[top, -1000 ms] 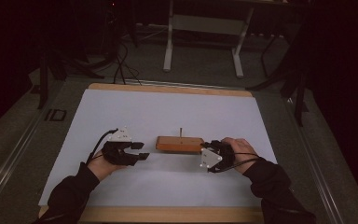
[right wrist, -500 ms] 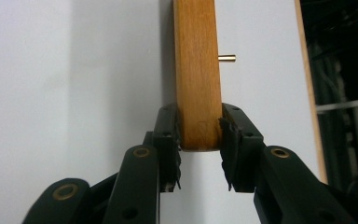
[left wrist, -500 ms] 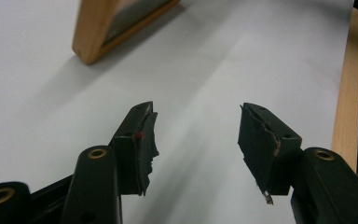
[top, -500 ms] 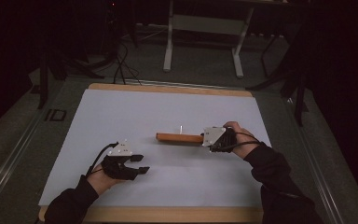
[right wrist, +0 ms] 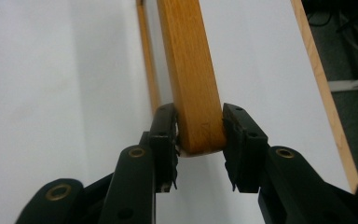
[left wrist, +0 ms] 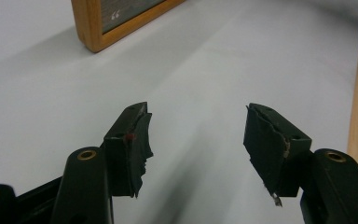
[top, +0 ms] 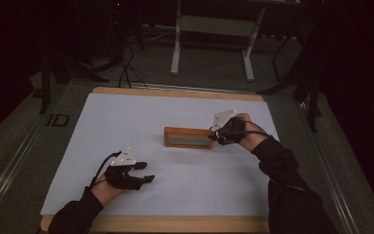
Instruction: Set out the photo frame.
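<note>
The counter (top: pixel 126 117), with its white sheet and pale wooden edge, took up the middle of the high view, and I saw nothing on it except the one wooden piece and my two tools.

The wooden frame (top: pixel 189 138), oblong with a greyish panel in it, sat just right of the picture's centre. A second earlier it had lain lower, close to the near half of the sheet, and half a second earlier it showed as a thin strip; it had since travelled up and to the right and showed its face toward the camera. In the right gripper view its wooden edge (right wrist: pixel 191 84) ran up the middle of the picture.

My right gripper (top: pixel 220 135) sat at the frame's right end, upper right of centre, where before it had been lower down. Its fingers (right wrist: pixel 164 135) pressed on the end of the frame from both sides, though they had just been easing apart slightly.

My left gripper (top: pixel 146 171) lay at the lower left of the high view, well apart from the frame; a second ago it had been touching the frame's left end. Its fingers (left wrist: pixel 133 140) stood fairly wide with nothing between them, having just been opening, and the frame's corner (left wrist: pixel 98 28) showed far off at the upper left.
</note>
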Demonstrator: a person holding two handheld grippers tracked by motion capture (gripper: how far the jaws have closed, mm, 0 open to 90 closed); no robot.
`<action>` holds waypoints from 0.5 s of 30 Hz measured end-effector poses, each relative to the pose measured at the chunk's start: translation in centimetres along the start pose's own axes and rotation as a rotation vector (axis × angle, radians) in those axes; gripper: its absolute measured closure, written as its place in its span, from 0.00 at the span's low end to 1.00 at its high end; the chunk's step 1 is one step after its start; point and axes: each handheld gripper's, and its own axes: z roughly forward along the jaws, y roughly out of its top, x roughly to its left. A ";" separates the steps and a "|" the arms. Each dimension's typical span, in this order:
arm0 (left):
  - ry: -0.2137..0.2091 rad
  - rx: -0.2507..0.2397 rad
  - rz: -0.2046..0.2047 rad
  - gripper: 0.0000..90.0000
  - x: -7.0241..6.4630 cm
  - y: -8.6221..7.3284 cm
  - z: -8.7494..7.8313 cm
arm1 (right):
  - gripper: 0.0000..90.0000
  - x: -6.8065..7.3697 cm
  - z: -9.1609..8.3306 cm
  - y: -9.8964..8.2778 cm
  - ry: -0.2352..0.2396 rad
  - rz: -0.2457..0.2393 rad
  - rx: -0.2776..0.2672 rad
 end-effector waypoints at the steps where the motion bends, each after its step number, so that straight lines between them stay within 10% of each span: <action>1: 0.003 0.001 -0.001 0.44 0.0 0.0 0.0 | 0.73 -0.3 0.1 0.0 0.004 0.010 0.002; 15: -0.031 -0.003 -0.019 0.31 0.3 -0.5 0.4 | 0.71 -2.8 1.4 0.3 0.003 0.077 0.009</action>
